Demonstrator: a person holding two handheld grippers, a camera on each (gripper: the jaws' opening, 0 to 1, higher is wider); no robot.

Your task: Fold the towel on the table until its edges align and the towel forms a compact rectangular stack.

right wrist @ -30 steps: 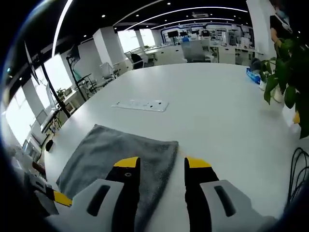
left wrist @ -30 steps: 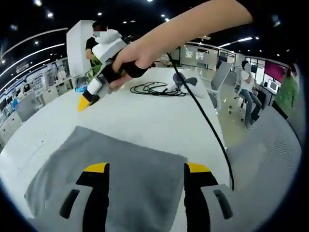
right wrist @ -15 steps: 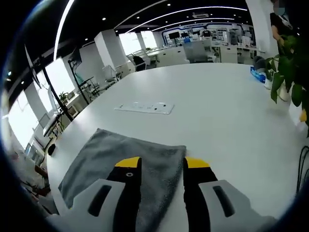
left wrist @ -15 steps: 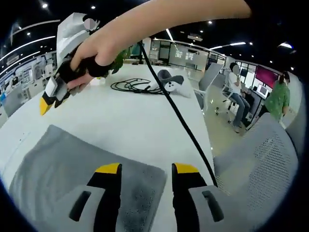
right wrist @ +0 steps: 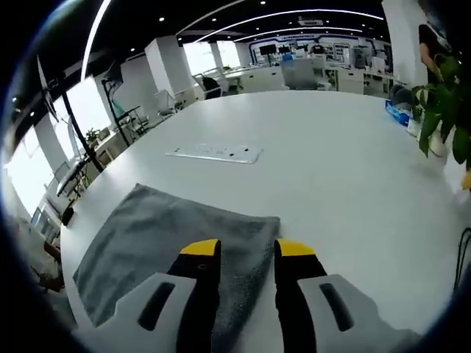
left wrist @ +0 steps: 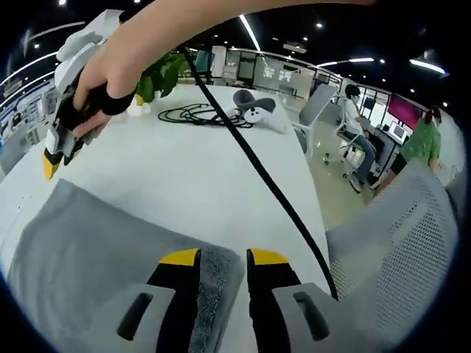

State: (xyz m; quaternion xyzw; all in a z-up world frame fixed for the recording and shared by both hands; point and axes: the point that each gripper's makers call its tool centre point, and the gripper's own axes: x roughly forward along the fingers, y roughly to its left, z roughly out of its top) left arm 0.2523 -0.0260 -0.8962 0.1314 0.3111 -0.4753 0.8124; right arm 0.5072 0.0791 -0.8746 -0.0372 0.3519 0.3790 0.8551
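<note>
A grey towel (left wrist: 96, 243) lies flat on the white table (left wrist: 184, 176). In the left gripper view, my left gripper (left wrist: 223, 257) is low over the towel's near right corner, with the towel's edge in the narrow gap between the jaws. A hand holds my right gripper (left wrist: 50, 163) over the towel's far left side. In the right gripper view, the towel (right wrist: 169, 228) spreads to the left, and my right gripper (right wrist: 247, 248) straddles its corner, jaws a little apart.
A black cable (left wrist: 257, 169) runs from the hand across the table, past coiled cables (left wrist: 199, 114) and a white device (left wrist: 254, 110). A mesh chair (left wrist: 397, 243) stands at the table's right edge. A power strip (right wrist: 213, 153) and a plant (right wrist: 445, 110) lie beyond the towel.
My left gripper's jaws have narrowed steadily around the towel's corner as it dropped closer. The right gripper's jaws have narrowed slightly and come down over the other corner.
</note>
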